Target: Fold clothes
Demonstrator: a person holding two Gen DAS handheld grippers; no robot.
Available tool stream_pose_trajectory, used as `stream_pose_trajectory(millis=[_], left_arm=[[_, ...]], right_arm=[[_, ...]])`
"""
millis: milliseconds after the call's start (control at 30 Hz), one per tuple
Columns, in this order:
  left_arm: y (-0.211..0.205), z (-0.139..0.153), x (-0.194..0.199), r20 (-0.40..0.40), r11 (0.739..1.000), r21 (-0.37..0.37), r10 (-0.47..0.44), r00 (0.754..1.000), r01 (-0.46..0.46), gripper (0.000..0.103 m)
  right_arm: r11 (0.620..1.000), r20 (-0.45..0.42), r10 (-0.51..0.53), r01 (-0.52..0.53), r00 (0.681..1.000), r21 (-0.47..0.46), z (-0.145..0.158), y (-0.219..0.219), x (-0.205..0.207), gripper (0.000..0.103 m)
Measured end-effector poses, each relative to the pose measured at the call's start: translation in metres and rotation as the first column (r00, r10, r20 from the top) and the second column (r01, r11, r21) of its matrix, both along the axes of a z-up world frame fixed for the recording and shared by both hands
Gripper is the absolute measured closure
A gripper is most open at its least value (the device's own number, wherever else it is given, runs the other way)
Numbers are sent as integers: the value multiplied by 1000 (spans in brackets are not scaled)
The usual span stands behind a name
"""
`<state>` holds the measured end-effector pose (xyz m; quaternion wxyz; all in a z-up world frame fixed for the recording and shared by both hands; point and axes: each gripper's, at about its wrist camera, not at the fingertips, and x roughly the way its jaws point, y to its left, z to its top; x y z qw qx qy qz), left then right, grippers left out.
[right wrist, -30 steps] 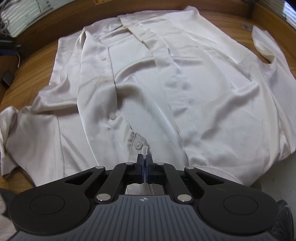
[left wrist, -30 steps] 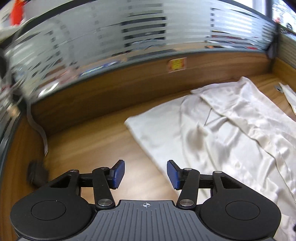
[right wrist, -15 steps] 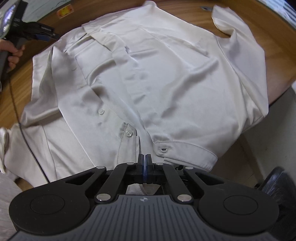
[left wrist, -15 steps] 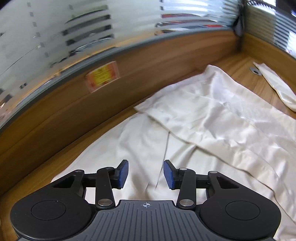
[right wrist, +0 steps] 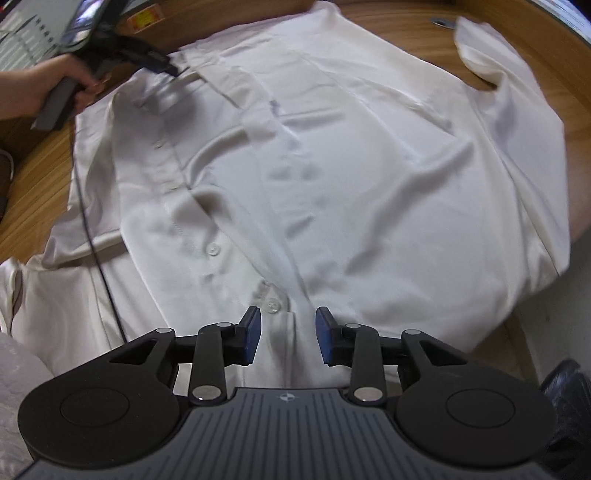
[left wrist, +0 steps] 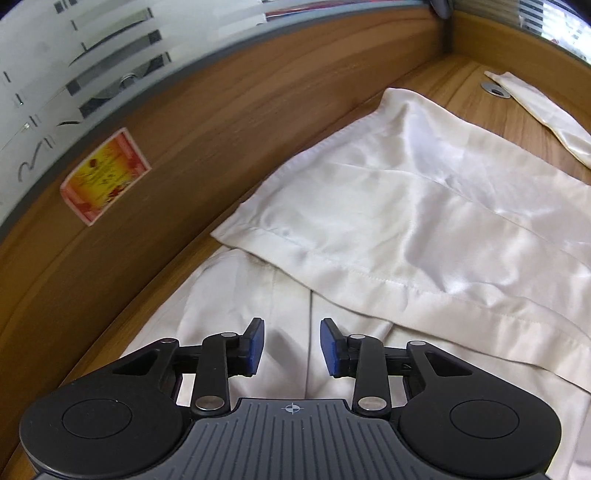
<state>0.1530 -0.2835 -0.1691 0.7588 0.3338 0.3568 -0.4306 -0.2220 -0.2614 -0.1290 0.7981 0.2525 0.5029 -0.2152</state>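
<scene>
A cream, satiny button-front shirt (right wrist: 332,177) lies spread face up on the brown wooden bench (right wrist: 33,206), filling most of the right wrist view; its lower edge at the bottom right of that frame hangs over the bench edge. One sleeve (right wrist: 480,55) lies bent at the upper right of the frame, near a small round metal grommet (right wrist: 442,21) set in the bench top.

The right tongs (right wrist: 287,336) sit at the bottom centre of that view, pointing down at the button placket. Their jaws are opening, blue pads (right wrist: 252,334) standing apart with shirt cloth below the gap and nothing pinched. A white button (right wrist: 272,305) lies just above the left pad.

At the upper left of the same frame a hand (right wrist: 55,83) holds the left tongs (right wrist: 173,70), whose tips are over the collar region of the shirt; blur hides whether they touch it. A thin black cable (right wrist: 92,236) runs from there down across the left side of the shirt.

In the left wrist view the left tongs (left wrist: 291,345) are at the bottom centre, jaws closing but with a clear gap between the blue pads (left wrist: 255,345), and cloth beneath them, not gripped. A folded-over flap of the shirt (left wrist: 388,206) lies across the middle and right of the frame. A wooden partition wall (left wrist: 184,122) with an orange and yellow sticker (left wrist: 105,175) rises at the left.
</scene>
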Motion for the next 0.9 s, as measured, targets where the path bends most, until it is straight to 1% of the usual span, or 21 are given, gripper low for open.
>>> stream_pose_trajectory(millis=[67,200,233,267,333,367,467,533,567,600,633,733,900], left_arm=[[-4,-4,0,13,1000,8,-14,1000,14,66],[-7,-5,3,11,1000,-13,10,1000,-9,66],[-7,-6,4,16,1000,-14,8,1000,-8,69],[-7,-6,4,22,1000,-13,7,1000,-7,82],[-8,-7,4,28,1000,0,4,1000,-4,100],[-7,-7,5,22,1000,-6,8,1000,-8,101],[1,1,8,19,998,-60,35,999,-34,101],[7,9,11,12,993,-98,61,998,-60,101],[10,14,13,9,991,-114,76,997,-74,101],[13,19,15,9,987,-130,93,996,-91,101],[16,24,18,6,983,-148,112,994,-110,101],[26,39,28,-22,962,-202,185,983,-186,101],[40,62,44,-63,915,-279,284,957,-290,101]], right_arm=[[1000,-3,14,-14,1000,-2,-1,0,5,66],[1000,-6,26,-26,1000,-4,-4,0,11,66],[1000,-7,28,-28,1000,-4,-5,0,12,66],[1000,-8,31,-31,999,-4,-6,0,14,66],[999,-11,39,-39,999,-7,-8,0,18,66],[999,-15,43,-43,999,-9,-9,0,19,66],[997,-26,80,-80,996,-16,-13,2,24,66],[992,-35,115,-117,993,-39,-15,5,27,67],[990,-40,131,-133,991,-50,-15,6,29,69],[988,-45,142,-145,989,-60,-15,7,30,77],[986,-49,150,-153,987,-68,-14,8,31,80],[984,-48,159,-162,986,-76,-13,9,29,87],[989,-8,124,-124,992,-75,1,9,18,89]])
